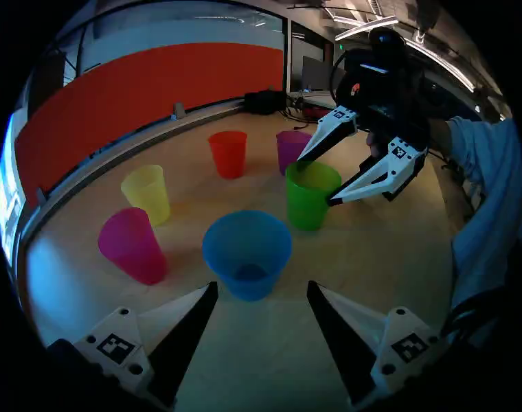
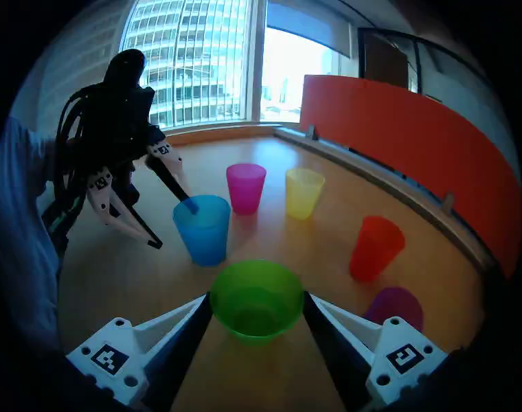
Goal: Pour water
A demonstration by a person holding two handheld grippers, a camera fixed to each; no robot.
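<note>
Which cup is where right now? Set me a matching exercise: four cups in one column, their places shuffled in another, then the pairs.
Cups:
1. green cup
2. blue cup
3. purple cup
4. magenta cup

Places:
A. next to the yellow cup
B. just ahead of the left tool, framed by its spread fingers
C. between the right tool fingers
D. farthest back in the left gripper view, beside the red cup

Pairs: 1-C, 2-B, 3-D, 4-A.
</note>
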